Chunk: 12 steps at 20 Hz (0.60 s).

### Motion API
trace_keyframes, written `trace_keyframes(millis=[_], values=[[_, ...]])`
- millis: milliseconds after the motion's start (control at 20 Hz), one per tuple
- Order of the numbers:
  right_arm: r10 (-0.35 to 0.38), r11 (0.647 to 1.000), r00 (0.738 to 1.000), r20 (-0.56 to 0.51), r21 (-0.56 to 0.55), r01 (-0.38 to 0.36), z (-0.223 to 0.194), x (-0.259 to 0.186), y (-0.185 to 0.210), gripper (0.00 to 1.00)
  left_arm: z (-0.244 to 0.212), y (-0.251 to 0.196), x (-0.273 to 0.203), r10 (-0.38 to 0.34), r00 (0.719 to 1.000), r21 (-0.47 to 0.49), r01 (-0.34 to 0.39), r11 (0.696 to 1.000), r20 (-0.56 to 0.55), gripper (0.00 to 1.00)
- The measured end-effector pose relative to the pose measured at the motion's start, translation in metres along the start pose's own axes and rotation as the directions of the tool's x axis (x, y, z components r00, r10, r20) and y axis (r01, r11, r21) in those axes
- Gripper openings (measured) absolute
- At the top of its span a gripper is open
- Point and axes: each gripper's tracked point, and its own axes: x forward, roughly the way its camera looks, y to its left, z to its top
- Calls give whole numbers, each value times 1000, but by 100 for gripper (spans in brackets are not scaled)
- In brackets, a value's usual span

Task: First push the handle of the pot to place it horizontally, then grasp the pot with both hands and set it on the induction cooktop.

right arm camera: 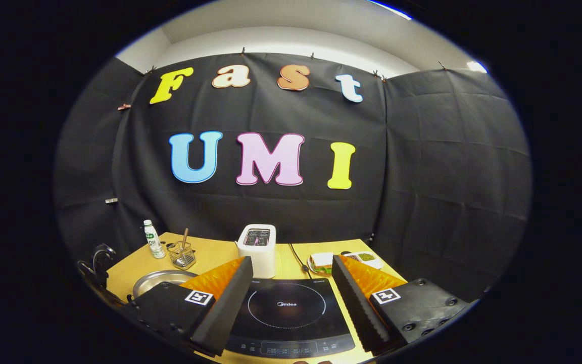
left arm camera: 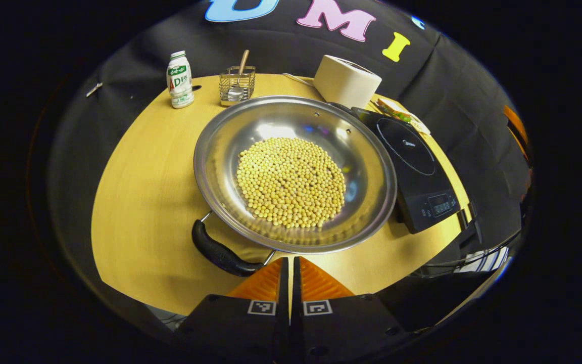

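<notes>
A wide steel pot (left arm camera: pixel 296 172) holding yellow soybeans (left arm camera: pixel 291 182) sits mid-table in the left gripper view. Its black handle (left arm camera: pixel 217 253) points toward the near left, and a second handle shows at the far rim by the cooktop. My left gripper (left arm camera: pixel 290 268) is shut with nothing between its fingers, its tips just right of the near handle's end. The black induction cooktop (left arm camera: pixel 415 167) lies right of the pot. In the right gripper view, my right gripper (right arm camera: pixel 291 288) is open above the cooktop (right arm camera: pixel 286 313), and the pot's rim (right arm camera: pixel 162 279) shows at the left.
On the wooden table (left arm camera: pixel 144 192) stand a white bottle (left arm camera: pixel 180 81), a wire basket with a spoon (left arm camera: pixel 238 85) and a white toaster (left arm camera: pixel 346 81) at the back. A plate with a sandwich (right arm camera: pixel 321 263) lies behind the cooktop. The table's near edge is close below the left gripper.
</notes>
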Motion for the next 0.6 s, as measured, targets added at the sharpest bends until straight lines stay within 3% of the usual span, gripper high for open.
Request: trace_keyframes(millis=[600], values=[[1,1000,1000,-22,-27,-2,-8,12,5,98,18,81,4,110,994,-51,-111,993,-13,5]])
